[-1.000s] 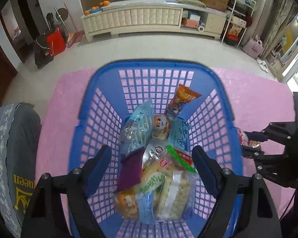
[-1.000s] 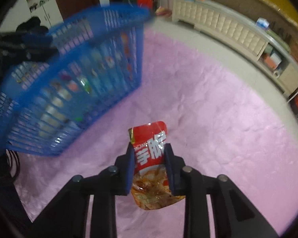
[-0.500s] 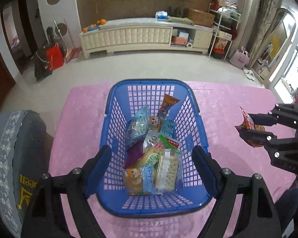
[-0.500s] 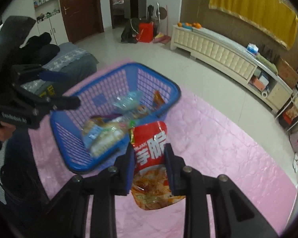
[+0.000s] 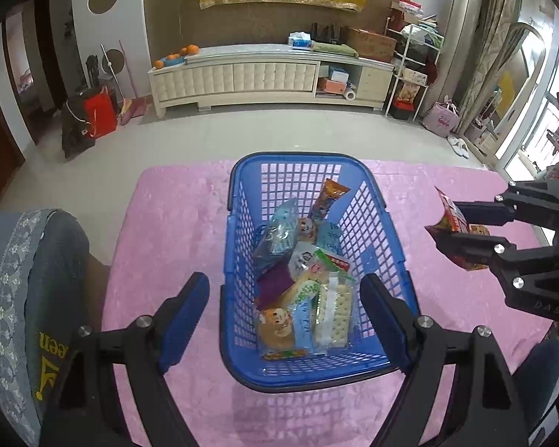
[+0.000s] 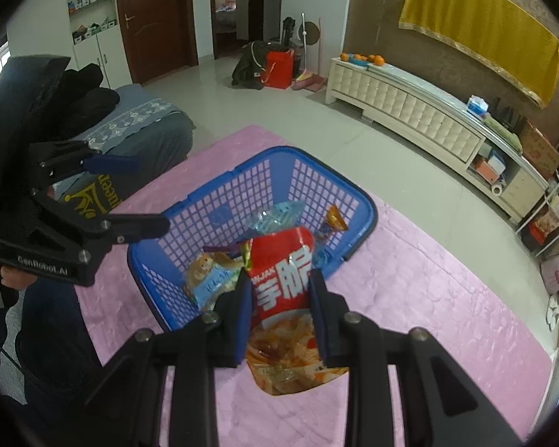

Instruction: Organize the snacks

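A blue plastic basket (image 5: 305,156) stands on a pink cloth (image 5: 167,223) and holds several snack packets (image 5: 305,279). My left gripper (image 5: 281,290) hovers above the basket's near end, open, with nothing between its pads. My right gripper (image 6: 279,287) is shut on a red snack packet (image 6: 283,260), which hangs upright in the air by the near right of the basket (image 6: 369,216). The left wrist view shows the right gripper (image 5: 447,223) and the red packet (image 5: 452,219) to the right of the basket. The right wrist view shows the left gripper (image 6: 145,193) at the left.
The pink cloth (image 6: 428,298) covers a low surface with bare room on both sides of the basket. A grey covered seat (image 5: 18,279) stands at the left edge. A person's hand (image 6: 11,275) holds the left gripper. A long white cabinet (image 5: 242,74) lines the far wall.
Both grippers have risen and drawn back, so the basket looks smaller. The right gripper has carried the red packet up from just above the cloth to beside the basket.
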`<state>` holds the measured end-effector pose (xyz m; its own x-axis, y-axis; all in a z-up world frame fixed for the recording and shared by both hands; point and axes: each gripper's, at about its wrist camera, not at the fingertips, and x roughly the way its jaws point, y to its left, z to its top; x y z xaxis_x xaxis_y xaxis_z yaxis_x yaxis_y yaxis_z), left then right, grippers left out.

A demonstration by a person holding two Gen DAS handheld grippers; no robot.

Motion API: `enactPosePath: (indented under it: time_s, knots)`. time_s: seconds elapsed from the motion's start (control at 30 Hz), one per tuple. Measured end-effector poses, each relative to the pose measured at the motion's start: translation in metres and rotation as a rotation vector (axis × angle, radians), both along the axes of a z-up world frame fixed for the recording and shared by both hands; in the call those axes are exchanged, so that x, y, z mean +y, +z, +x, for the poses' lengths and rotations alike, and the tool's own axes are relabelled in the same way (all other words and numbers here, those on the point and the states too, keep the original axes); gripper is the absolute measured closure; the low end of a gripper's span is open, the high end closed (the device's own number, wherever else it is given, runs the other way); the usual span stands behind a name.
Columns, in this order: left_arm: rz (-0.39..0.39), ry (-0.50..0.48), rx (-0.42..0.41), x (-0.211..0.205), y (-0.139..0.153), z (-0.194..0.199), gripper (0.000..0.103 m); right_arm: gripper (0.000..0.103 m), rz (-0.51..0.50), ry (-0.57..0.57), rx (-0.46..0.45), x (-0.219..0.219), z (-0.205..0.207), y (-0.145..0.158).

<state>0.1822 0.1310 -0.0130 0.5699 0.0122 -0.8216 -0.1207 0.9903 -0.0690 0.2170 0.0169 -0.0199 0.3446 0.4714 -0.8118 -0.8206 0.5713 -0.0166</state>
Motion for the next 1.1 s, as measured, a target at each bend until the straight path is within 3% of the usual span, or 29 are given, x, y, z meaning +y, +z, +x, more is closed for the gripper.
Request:
enactPosePath:
  time_s: [0.23, 0.77, 0.97, 1.1]
  knots:
    - [0.004, 0.046, -0.031, 0.028, -0.006, 0.000, 0.021, 0.069, -0.037, -0.024, 0.006, 0.036, 0.016, -0.016]
    - [0.000, 0.050, 0.009, 0.060, -0.049, 0.018, 0.021, 0.068, -0.173, -0.009, 0.042, 0.088, 0.045, -0.081]
    - [0.053, 0.055, 0.002, 0.051, -0.049, 0.015, 0.021, 0.051, -0.213, -0.054, 0.050, 0.087, 0.051, -0.092]
    - [0.045, 0.065, -0.039, 0.047, -0.039, 0.001, 0.021, 0.044, -0.150, -0.064, 0.016, 0.071, 0.036, -0.075]
